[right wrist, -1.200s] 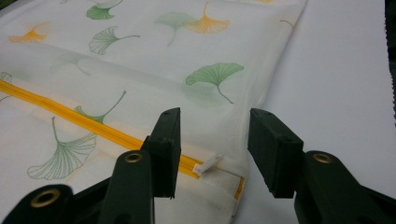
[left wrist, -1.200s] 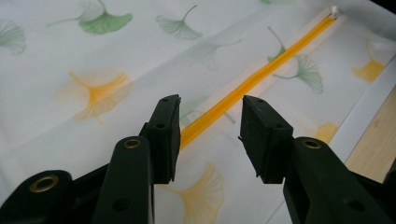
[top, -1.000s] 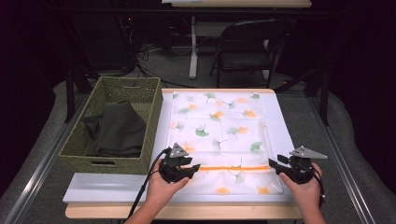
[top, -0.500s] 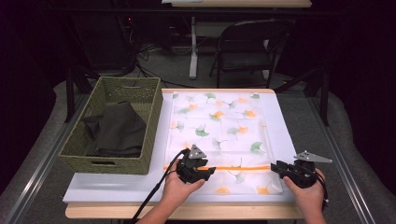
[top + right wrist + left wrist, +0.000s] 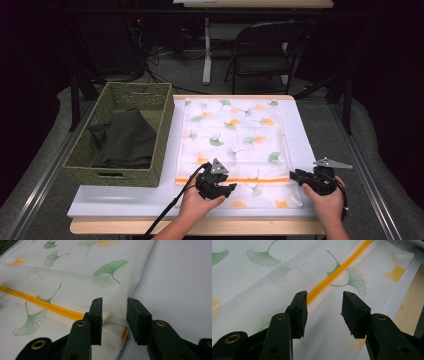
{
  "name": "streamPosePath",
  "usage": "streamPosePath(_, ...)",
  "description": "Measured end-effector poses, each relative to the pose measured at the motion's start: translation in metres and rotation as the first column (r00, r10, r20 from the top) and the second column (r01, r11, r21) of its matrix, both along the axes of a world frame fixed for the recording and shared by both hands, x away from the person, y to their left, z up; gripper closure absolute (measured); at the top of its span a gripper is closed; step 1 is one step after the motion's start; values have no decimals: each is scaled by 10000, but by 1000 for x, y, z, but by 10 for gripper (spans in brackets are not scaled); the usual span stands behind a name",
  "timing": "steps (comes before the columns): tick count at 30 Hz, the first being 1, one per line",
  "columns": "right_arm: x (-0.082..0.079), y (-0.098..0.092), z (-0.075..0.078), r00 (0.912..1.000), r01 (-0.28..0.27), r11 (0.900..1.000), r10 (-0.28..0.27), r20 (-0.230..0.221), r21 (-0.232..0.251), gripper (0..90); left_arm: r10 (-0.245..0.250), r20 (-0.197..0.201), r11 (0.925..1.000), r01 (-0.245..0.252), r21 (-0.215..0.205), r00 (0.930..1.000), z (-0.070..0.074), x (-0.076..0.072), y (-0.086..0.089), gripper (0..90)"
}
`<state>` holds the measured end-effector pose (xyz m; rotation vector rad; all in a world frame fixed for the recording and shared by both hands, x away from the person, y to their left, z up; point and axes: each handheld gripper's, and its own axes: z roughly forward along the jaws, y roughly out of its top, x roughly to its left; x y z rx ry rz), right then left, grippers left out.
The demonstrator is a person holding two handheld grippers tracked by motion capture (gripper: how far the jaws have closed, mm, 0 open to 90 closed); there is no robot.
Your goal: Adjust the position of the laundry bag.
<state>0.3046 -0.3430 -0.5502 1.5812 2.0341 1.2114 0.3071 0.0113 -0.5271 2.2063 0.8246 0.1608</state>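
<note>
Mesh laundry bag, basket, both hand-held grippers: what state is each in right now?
White ginkgo-print mesh laundry bag: flat on table, orange zipper closed.
Green woven basket: holds dark folded cloth.
Left hand-held gripper: open above the zipper.
Right hand-held gripper: open, jaws just closing toward zipper end.

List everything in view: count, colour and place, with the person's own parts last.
laundry bag: one, white mesh with green and orange leaf print, flat on the table's middle.
zipper: one, orange, across the bag near its front end.
basket: one, olive woven, left of the bag.
dark cloth: one, black, inside the basket.
table: one, white top, wooden front edge.
folding chair: one, dark, behind the table.
left tongs: one, black, open over the zipper.
right tongs: one, black, just been closing, open at the zipper's end.
hands: two, at the front edge.
</note>
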Motion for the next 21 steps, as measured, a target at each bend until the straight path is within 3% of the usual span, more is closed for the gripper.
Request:
streamPosePath(3,0,2,0,9998,-179,9998,180,-77,111,701,-46,4,10000,46,33,10000,-1,1,-1,555)
streamPosePath(9,3,11,0,9984,-486,9987,482,-281,-150,844,-114,-84,9999,114,26,9999,-5,2,-4,556)
streamPosePath(12,1,14,4,9982,-596,9979,597,14,-261,900,-67,-95,10000,68,21,9999,-6,3,-5,557)
streamPosePath(18,-6,21,9,9931,-1153,9915,1165,155,-597,900,-44,-109,10000,44,-6,9999,-7,5,-4,557)
streamPosePath(21,-5,24,8,9936,-1083,9894,1108,201,-963,863,-8,-132,10000,7,-14,9999,-8,5,-5,557)
